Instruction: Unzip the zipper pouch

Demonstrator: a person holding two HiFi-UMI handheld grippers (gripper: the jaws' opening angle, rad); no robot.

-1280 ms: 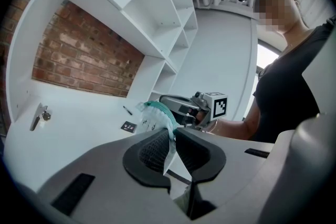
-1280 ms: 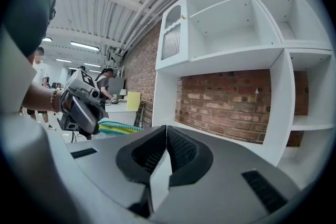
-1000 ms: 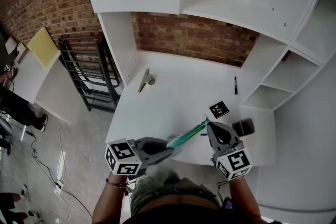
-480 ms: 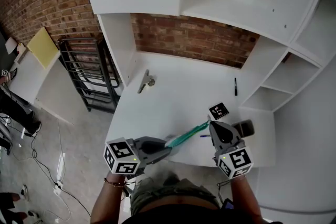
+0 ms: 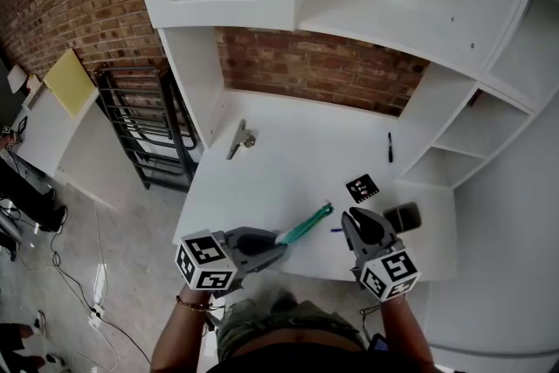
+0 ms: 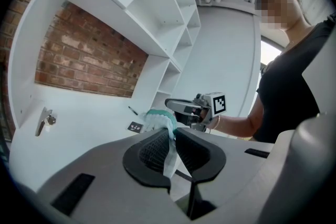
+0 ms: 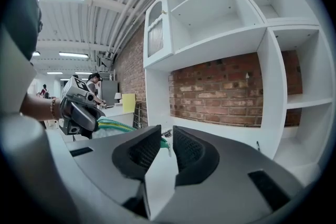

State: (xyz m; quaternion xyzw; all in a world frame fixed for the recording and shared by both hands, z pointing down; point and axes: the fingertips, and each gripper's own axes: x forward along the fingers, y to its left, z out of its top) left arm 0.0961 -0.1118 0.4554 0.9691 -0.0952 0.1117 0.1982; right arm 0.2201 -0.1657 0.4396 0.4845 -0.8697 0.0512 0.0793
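Left gripper (image 6: 171, 131) has its jaws clamped on one end of the pouch (image 5: 306, 224); clear and white material is pinched flat between the pads. The pouch is a long thin strip with green edging. It is held off the desk (image 5: 279, 162) above the near edge and slants away from the left jaws toward the right gripper (image 5: 347, 216).

The right jaws have just been opening. They now stand a narrow gap apart, with bare desk showing through the gap. The green tip of the pouch sits just beyond the jaw tips and the pads are not pressing on it. From the head view the pouch's far end is just beside the right gripper, seemingly not touching. Both grippers point roughly level, facing each other.

On the desk, a marker card (image 5: 362, 187) lies just beyond the right gripper and a pen (image 5: 389, 147) lies farther back by the shelves (image 5: 454, 135). A brick wall (image 5: 323, 65) is behind.
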